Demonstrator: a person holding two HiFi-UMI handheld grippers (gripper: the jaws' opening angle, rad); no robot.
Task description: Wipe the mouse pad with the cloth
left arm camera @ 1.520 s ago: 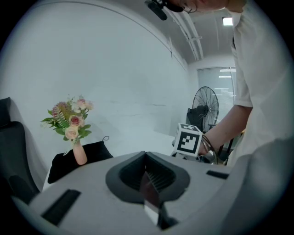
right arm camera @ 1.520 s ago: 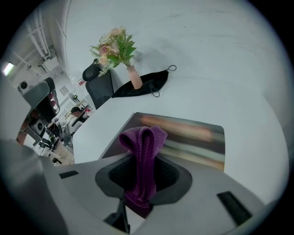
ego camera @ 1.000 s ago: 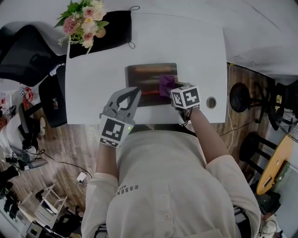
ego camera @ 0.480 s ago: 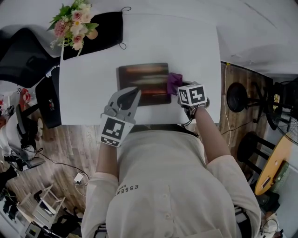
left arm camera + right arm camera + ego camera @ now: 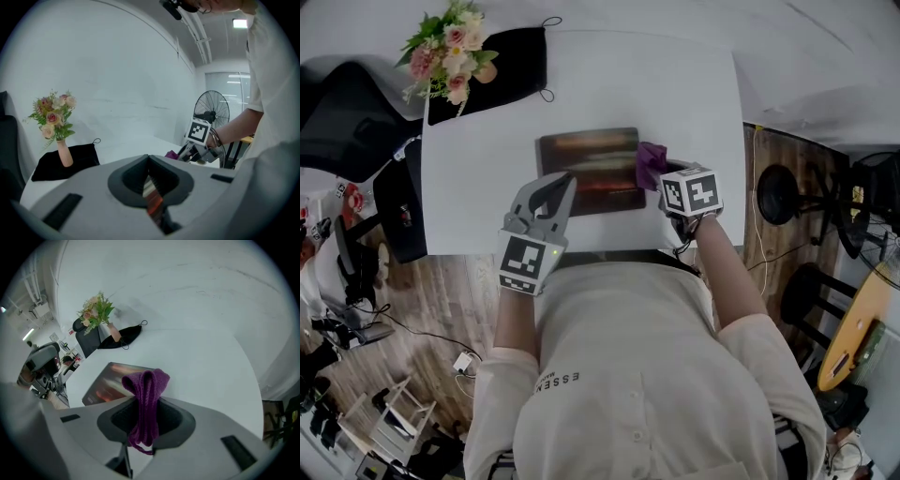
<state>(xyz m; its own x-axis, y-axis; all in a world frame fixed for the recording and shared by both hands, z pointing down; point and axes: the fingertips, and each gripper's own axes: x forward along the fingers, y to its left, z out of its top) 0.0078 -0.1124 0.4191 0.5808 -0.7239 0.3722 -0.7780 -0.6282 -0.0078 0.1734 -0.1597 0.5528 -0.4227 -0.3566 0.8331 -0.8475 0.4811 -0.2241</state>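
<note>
The dark mouse pad (image 5: 588,172) with orange streaks lies in the middle of the white table (image 5: 675,84). My right gripper (image 5: 664,178) is shut on a purple knitted cloth (image 5: 652,161), which hangs at the pad's right edge. In the right gripper view the cloth (image 5: 145,399) loops up out of the jaws, with the pad (image 5: 110,380) behind and to its left. My left gripper (image 5: 559,186) is shut with nothing in it, and its tips sit over the pad's near left corner. A strip of pad (image 5: 152,199) shows through its jaws.
A vase of flowers (image 5: 450,52) stands on a black pouch (image 5: 502,61) at the table's far left corner. An office chair (image 5: 347,103) is left of the table. A fan (image 5: 213,110) stands to the right. The table's near edge is against my body.
My right gripper has carried the cloth rightward, from the right part of the pad to just past its right edge. The left gripper has stayed at the pad's near left corner.
</note>
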